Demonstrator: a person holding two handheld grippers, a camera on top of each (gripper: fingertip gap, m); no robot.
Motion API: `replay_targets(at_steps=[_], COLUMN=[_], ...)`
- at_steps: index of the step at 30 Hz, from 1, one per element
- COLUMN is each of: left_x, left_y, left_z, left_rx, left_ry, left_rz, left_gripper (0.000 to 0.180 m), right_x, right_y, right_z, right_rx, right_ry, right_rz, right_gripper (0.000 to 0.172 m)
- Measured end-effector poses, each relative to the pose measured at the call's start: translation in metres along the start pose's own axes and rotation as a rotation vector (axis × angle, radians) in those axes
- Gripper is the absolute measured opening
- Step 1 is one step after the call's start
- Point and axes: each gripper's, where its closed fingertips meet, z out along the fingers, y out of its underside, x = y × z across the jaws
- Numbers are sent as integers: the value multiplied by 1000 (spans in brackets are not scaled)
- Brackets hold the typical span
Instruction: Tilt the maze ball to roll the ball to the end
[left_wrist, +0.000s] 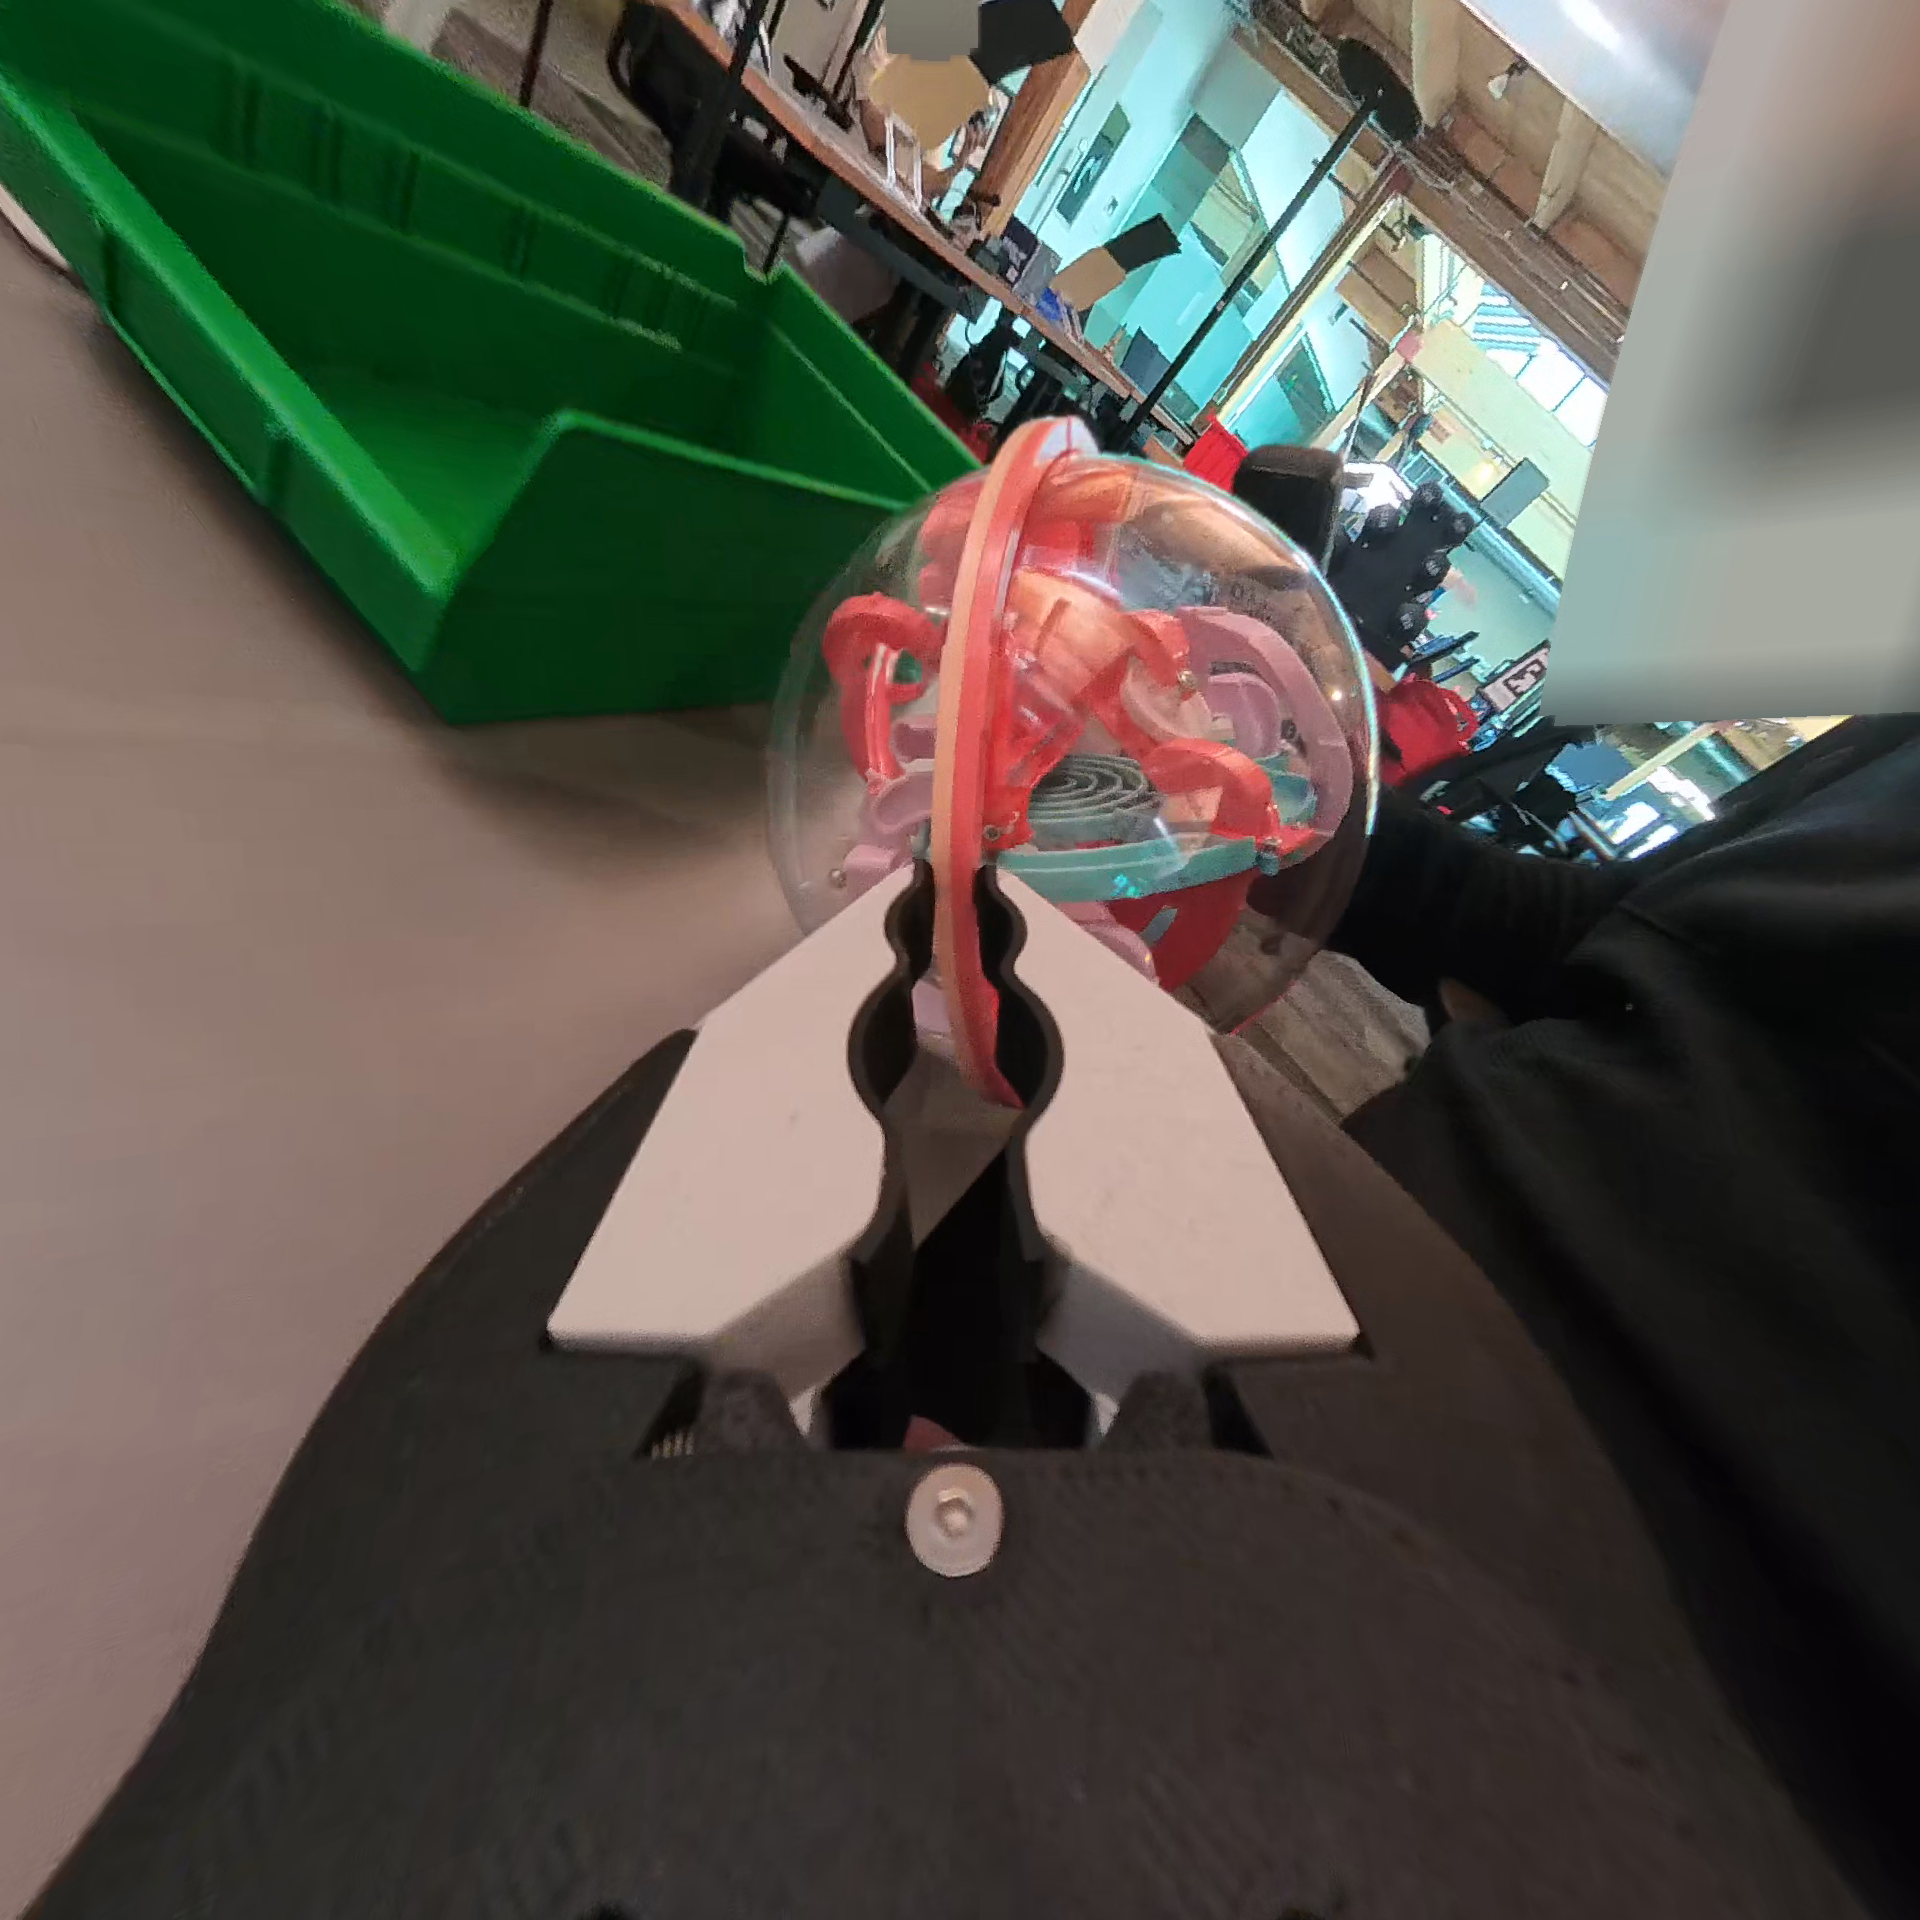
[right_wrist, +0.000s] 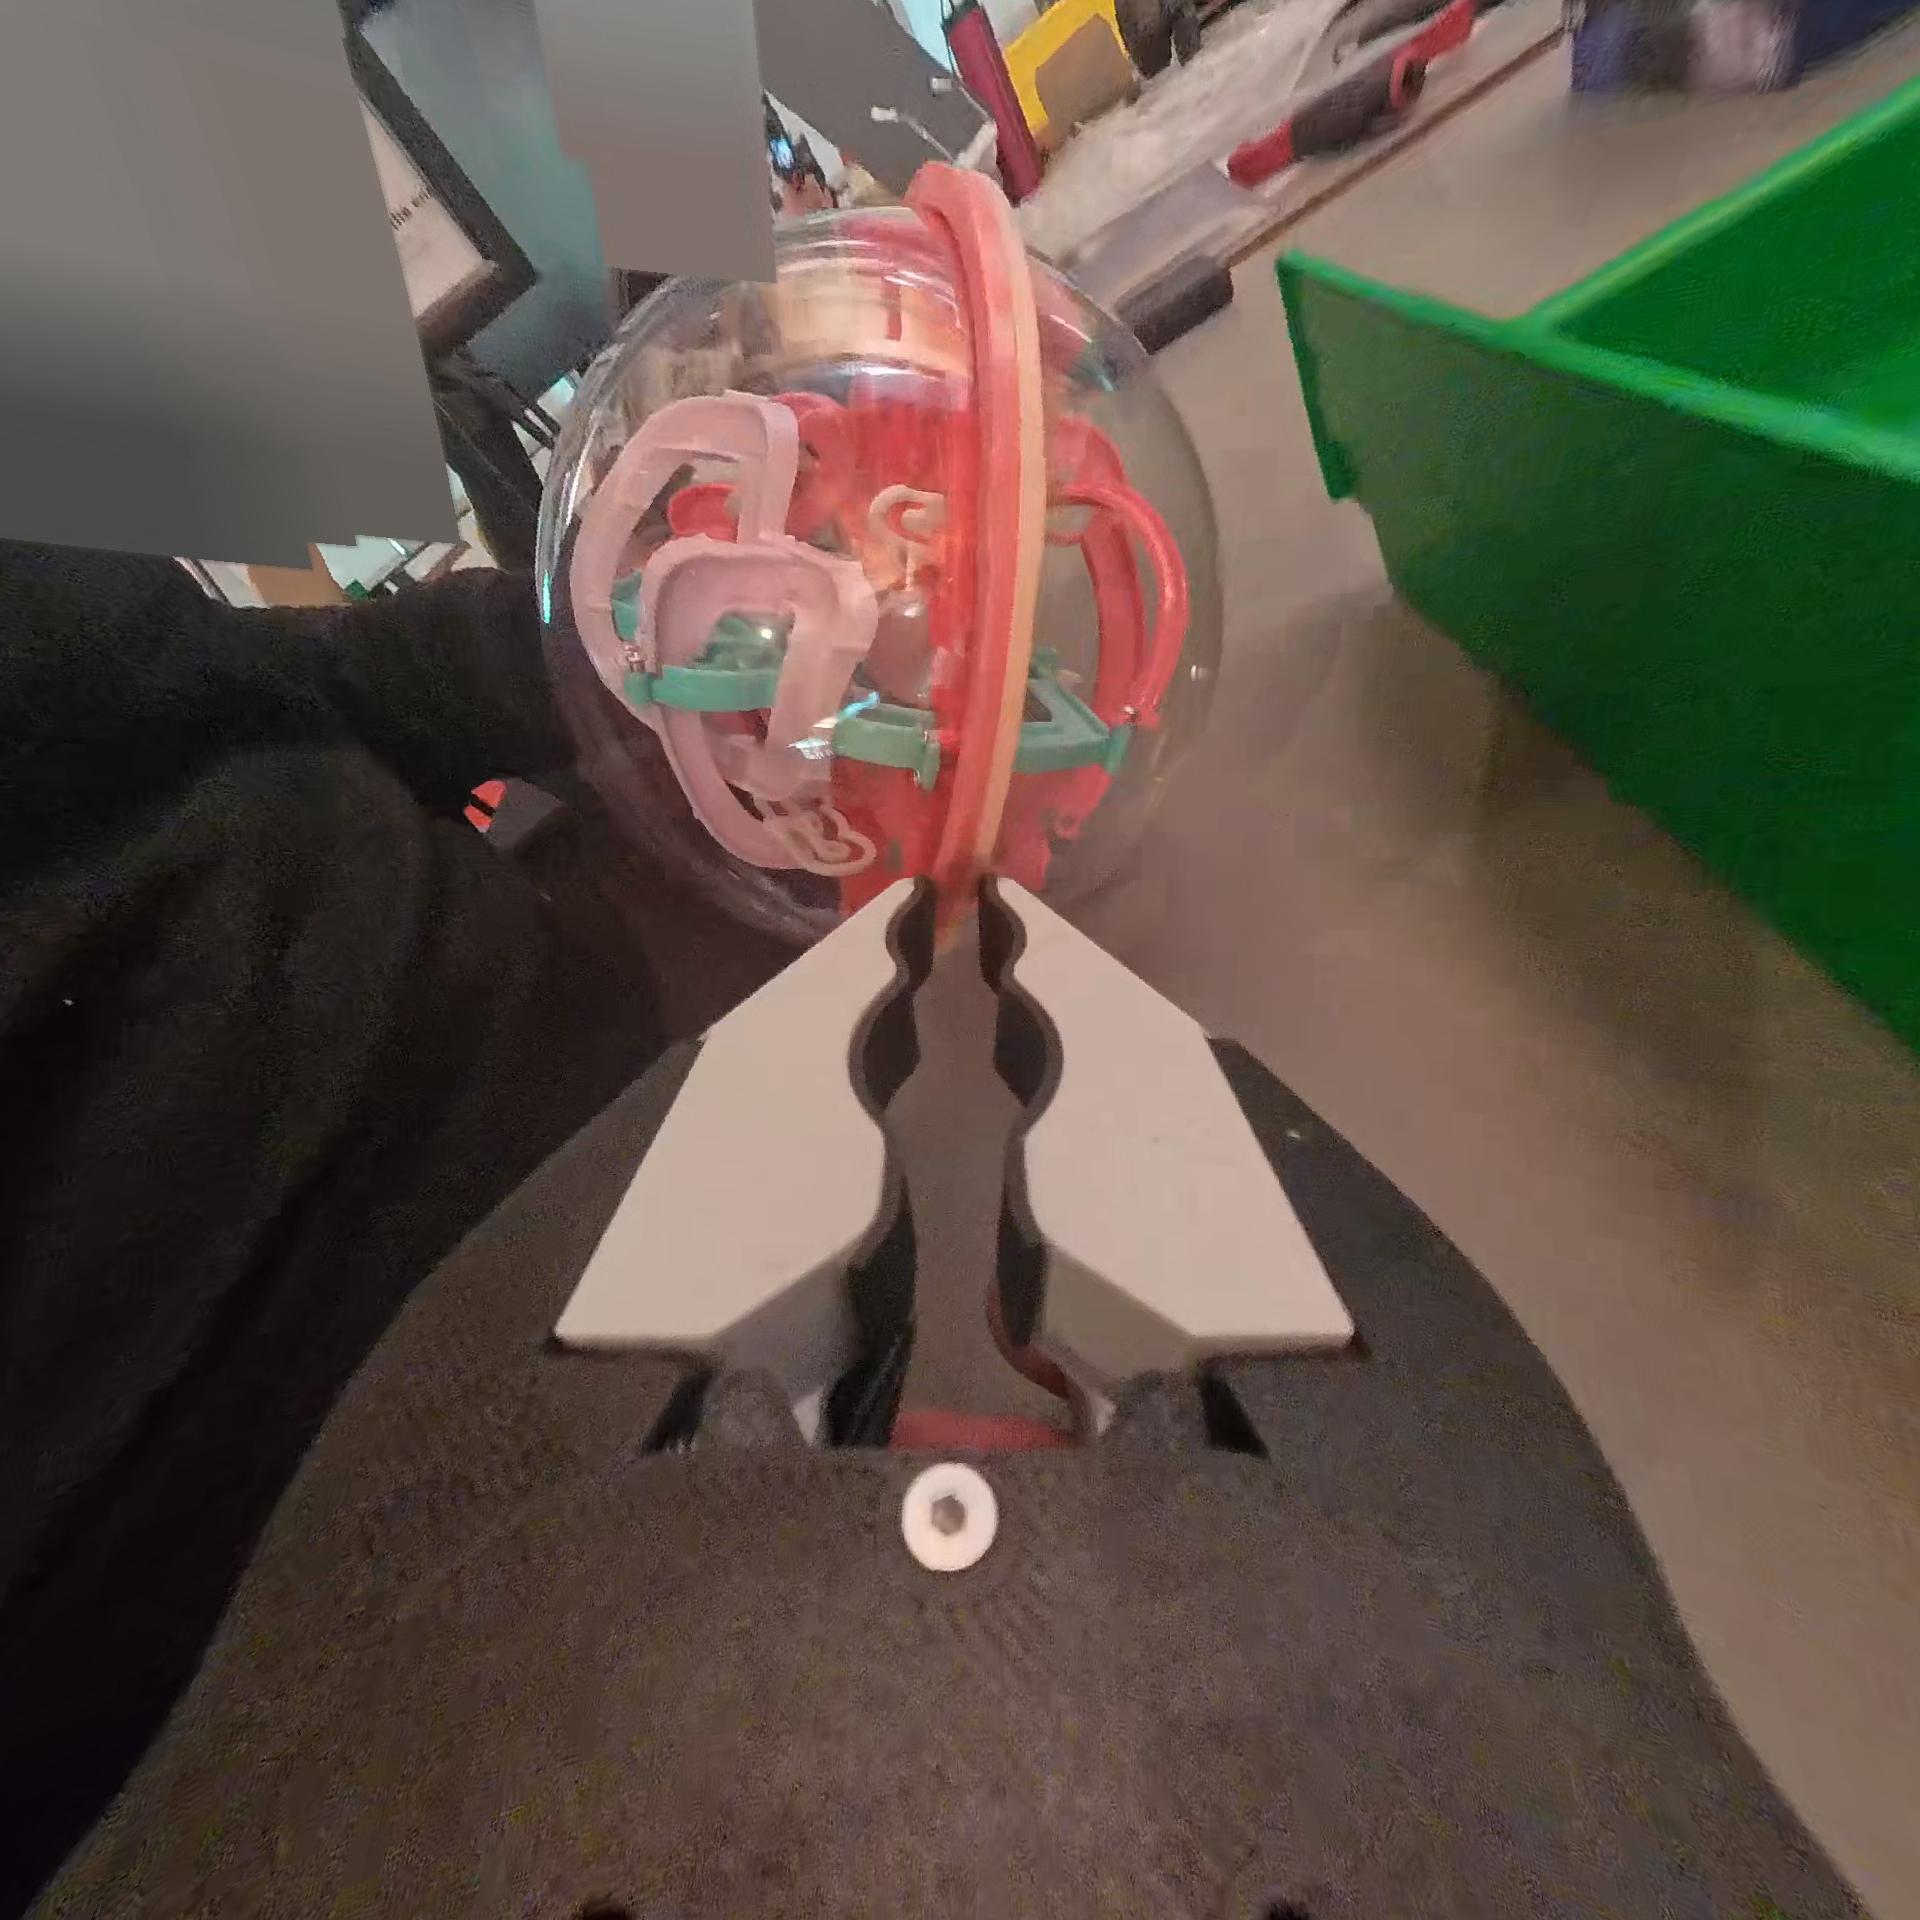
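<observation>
Gripping the maze ball (left_wrist: 1070, 727) from opposite sides, both grippers are clenched on its red equatorial rim (left_wrist: 961, 727), so the sphere is carried in the air between them, above the pale table (left_wrist: 260, 935) and just in front of the green bin (left_wrist: 468, 416).

In the left wrist view the left gripper (left_wrist: 958, 894) is seen with its dark pads pressed on either side of the rim, which runs well back between the fingers. In the right wrist view the right gripper (right_wrist: 958, 894) is seen nipping the same rim only at its very fingertips, a shallower hold.

The deciding relation is judged to be this: the ball lies straight ahead of each gripper, and the rim stands nearly upright, in line with both gaps between the fingers. The line joining the two grasps therefore acts as an axis; turning both wrists together would roll the sphere about it, while raising one gripper against the other would tip it the other way.

The small steel ball inside cannot be picked out with certainty among the pink, red and teal tracks, so the needed direction of tilt cannot be told. Neither gripper is nearer; both are in contact.
</observation>
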Motion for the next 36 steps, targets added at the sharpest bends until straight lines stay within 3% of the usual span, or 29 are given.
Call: replay_targets(at_steps=[5,13,20,26,32,36], left_x=[7,39,42,31,8,-1], left_y=[-33,-87,-83,-81,-76,-96], left_z=[-10,-32,-50,-63,-85,-102], left_rx=[21,58,93,199,173,168], left_ry=[-22,-19,-24,20,-24,-68], left_rz=[115,146,-43,-230,-320,-291], left_gripper=[7,7,7,6,7,7], right_x=[2,-13,-35,-40,-54,-56], right_y=[-33,-73,-88,-86,-64,-56], right_z=[5,18,22,35,65,97], right_rx=[51,108,137,48,42,72], right_ry=[56,-68,-193,-205,-327,-380], right_rz=[-171,-134,-9,58,332,411], right_gripper=[6,6,6,6,6,6])
